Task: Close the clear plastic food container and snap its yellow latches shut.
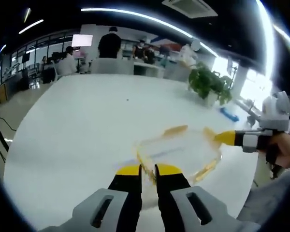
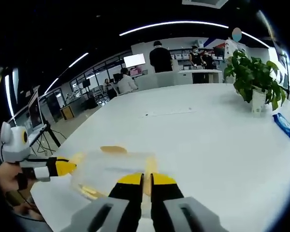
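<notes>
Container lengthwise between both claws

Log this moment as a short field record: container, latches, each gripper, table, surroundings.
container: clear plastic food container on white table
latches: yellow latch on far side sticks outward
left gripper: jaws nearly shut at container's near edge
right gripper: jaws nearly shut on a yellow latch
surroundings: potted plant, blue object, people in background

A big white table stretches ahead of the tongs. A green plant in a white pot sits far ahead on the right. Beyond it, people stand by desks. Long lights glow overhead.
</notes>
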The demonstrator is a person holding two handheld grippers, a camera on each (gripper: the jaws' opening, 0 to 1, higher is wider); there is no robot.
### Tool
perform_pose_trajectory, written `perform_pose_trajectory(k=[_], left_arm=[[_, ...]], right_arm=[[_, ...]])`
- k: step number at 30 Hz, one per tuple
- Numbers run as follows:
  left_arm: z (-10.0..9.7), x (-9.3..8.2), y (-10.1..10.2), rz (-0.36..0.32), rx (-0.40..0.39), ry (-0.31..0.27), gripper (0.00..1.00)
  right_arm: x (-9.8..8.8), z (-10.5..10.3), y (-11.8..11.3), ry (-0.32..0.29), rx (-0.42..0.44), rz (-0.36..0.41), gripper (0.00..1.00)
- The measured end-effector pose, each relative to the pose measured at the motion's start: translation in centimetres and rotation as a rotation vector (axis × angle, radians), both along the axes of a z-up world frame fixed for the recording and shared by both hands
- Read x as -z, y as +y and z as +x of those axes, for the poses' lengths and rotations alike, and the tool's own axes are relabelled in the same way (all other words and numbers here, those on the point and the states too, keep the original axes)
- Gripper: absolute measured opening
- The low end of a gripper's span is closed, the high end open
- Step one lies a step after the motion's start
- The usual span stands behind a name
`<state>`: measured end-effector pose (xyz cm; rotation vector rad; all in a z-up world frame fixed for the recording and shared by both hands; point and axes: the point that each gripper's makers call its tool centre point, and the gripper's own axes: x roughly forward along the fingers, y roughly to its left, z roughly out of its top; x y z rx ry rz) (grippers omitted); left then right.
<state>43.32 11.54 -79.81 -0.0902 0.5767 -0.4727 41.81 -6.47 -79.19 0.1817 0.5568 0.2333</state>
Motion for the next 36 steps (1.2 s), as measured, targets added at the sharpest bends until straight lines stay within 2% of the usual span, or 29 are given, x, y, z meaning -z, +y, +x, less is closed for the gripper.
perform_pose_trajectory(k=[3, 5, 10, 17, 20, 24, 26, 29, 30, 31, 36], left_arm=[[0.1, 0.3, 0.8, -0.018, -0.015, 0.019, 0.24], [0.3, 0.3, 1.2, -0.034, -0.029, 0.024, 0.29], [0.6, 0.0, 1.9, -0.058, -0.050, 0.022, 0.29], [0.7, 0.1, 1.0, -0.085, -0.037, 0.036, 0.30], [0.3, 0.5, 0.0, -0.095, 0.003, 0.058, 0.33], [-0.1, 1.2, -0.7, -0.100, 0.034, 0.094, 0.34], [-0.3, 1.6, -0.8, -0.097, 0.037, 0.110, 0.33], [0.0, 1.7, -1.1, -0.130, 0.021, 0.133, 0.35], [0.0, 1.8, -1.2, -0.134, 0.023, 0.136, 0.35], [-0.1, 1.8, -1.5, -0.142, 0.024, 0.143, 0.36], [-0.2, 1.8, -2.2, -0.172, 0.034, 0.156, 0.31]], right_arm=[[0.1, -0.1, -1.1, 0.007, 0.033, -0.019, 0.01], [-0.2, 0.1, -2.2, -0.009, 0.085, 0.002, 0.01], [-0.2, 0.1, -2.8, -0.006, 0.093, 0.007, 0.04], [0.1, 0.2, -1.5, 0.018, 0.059, 0.044, 0.12], [0.7, 0.3, -0.5, 0.039, 0.021, 0.063, 0.18], [1.5, 0.6, 0.2, 0.073, -0.012, 0.078, 0.20], [1.7, 0.7, 0.5, 0.085, -0.030, 0.076, 0.21], [2.2, 0.6, 0.7, 0.110, -0.047, 0.075, 0.22], [2.2, 0.7, 0.9, 0.115, -0.034, 0.107, 0.22], [2.3, 0.6, 1.0, 0.125, -0.047, 0.106, 0.23], [2.4, 0.7, 1.0, 0.157, -0.069, 0.129, 0.25]])
